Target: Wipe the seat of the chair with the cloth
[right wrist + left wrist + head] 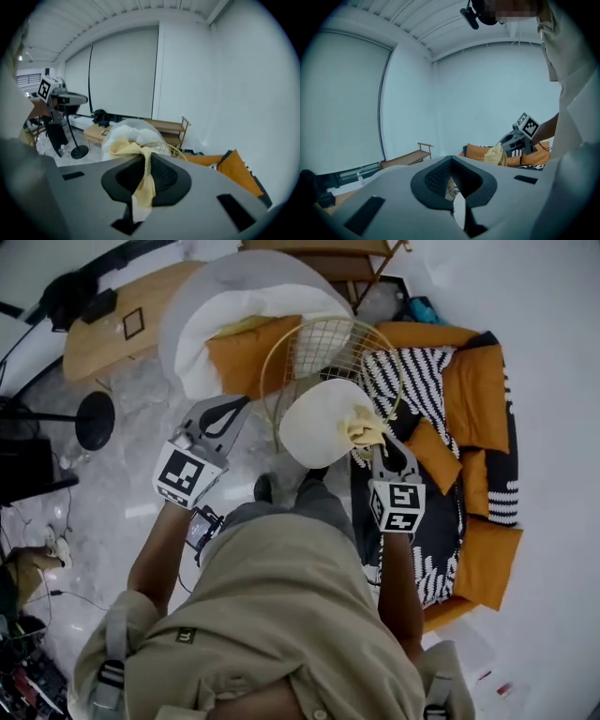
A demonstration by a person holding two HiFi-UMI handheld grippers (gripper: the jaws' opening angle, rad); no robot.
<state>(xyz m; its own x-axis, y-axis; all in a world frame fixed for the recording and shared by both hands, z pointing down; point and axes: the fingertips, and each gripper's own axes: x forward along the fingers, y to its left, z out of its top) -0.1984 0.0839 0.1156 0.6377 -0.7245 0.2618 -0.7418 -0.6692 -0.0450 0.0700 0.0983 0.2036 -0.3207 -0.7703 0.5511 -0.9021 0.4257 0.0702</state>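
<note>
Pinching one cloth (364, 426), right gripper (374, 441); one chair (314, 423)

The chair (330, 362) stands before the person, its seat (314, 423) between the left gripper (230, 411) and right gripper (377, 442). The cloth (364, 426), in the right fingers, sits over the seat's right edge. Cushions (476, 395) lie right; a desk (108, 329) stands behind, left.

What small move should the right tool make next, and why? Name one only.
Probably lower the right tool and sweep leftward. Its jaws are shut on the crumpled yellow cloth, which hangs at the right edge of the round white seat of the gold wire chair, most of the seat uncovered. Contact cannot be confirmed.
</note>
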